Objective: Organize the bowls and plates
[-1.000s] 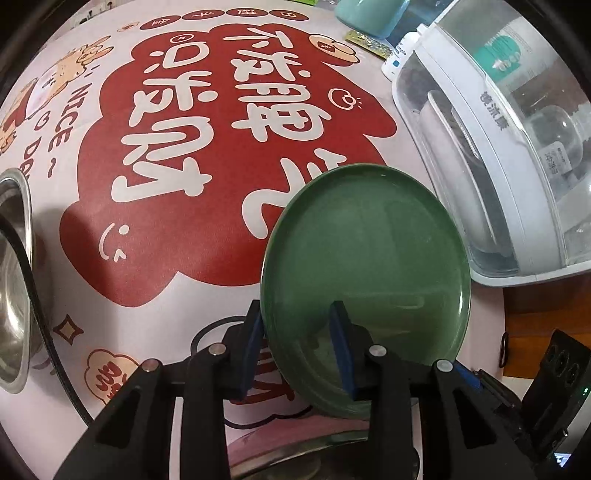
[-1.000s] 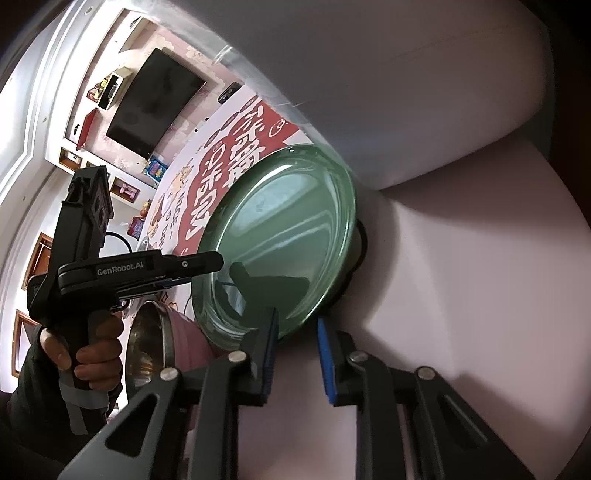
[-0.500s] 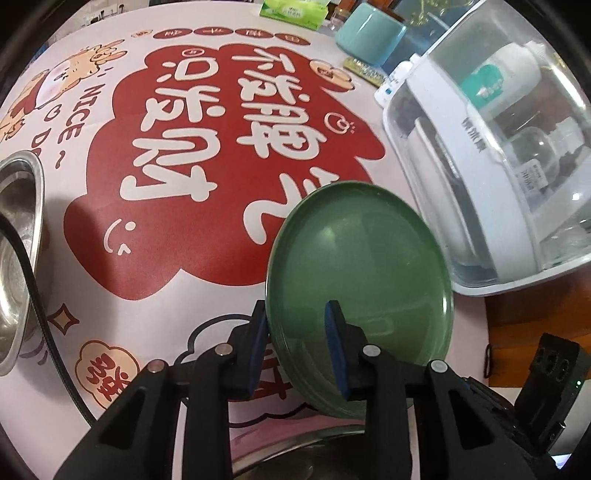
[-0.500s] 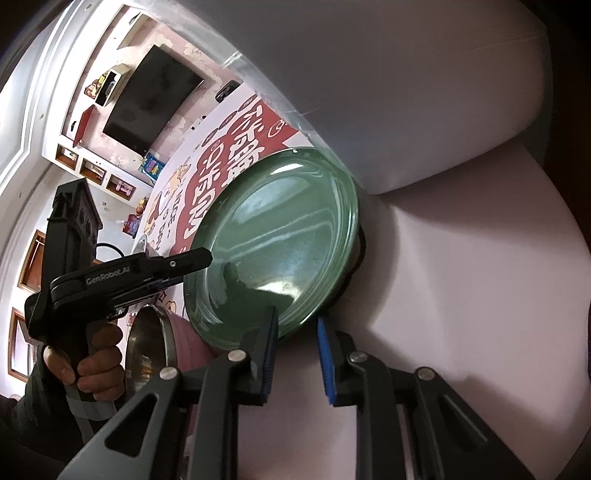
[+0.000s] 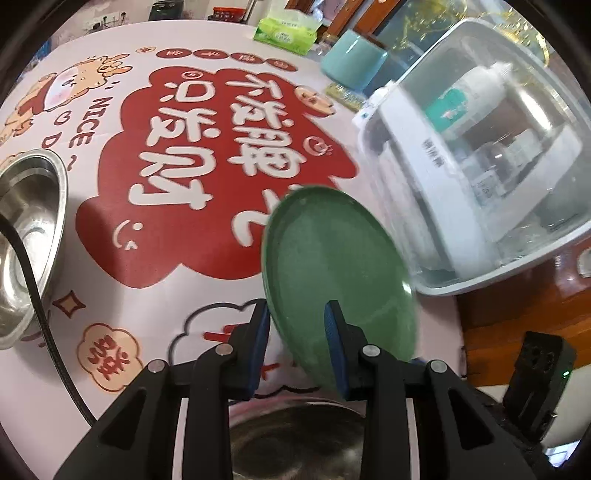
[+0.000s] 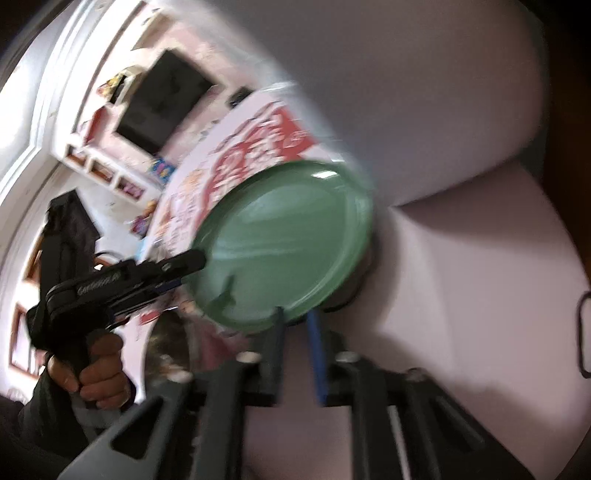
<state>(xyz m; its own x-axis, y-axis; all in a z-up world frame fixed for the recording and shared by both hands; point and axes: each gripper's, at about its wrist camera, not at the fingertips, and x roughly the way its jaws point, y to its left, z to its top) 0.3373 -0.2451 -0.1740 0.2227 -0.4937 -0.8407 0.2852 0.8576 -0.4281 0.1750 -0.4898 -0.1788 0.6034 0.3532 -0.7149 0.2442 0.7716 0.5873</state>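
A green plate (image 5: 332,266) is held tilted on edge above the table, its rim between the blue pads of both grippers. My left gripper (image 5: 297,321) straddles the plate's near rim with a wide gap between its fingers, so it looks open around the rim. My right gripper (image 6: 297,325) is shut on the lower rim of the green plate (image 6: 284,240); this view is blurred. The left gripper (image 6: 184,266) also shows in the right wrist view at the plate's left edge.
A white dish rack with a clear cover (image 5: 480,155) stands at the right. A steel bowl (image 5: 26,229) sits at the left and another steel bowl (image 5: 295,443) lies under my left gripper. A teal container (image 5: 351,62) and a tissue pack (image 5: 288,31) stand at the back.
The plate has turned more edge-on in the left wrist view and moved away from the rack. The right wrist view has swung and blurred. The left fingers have spread a little.
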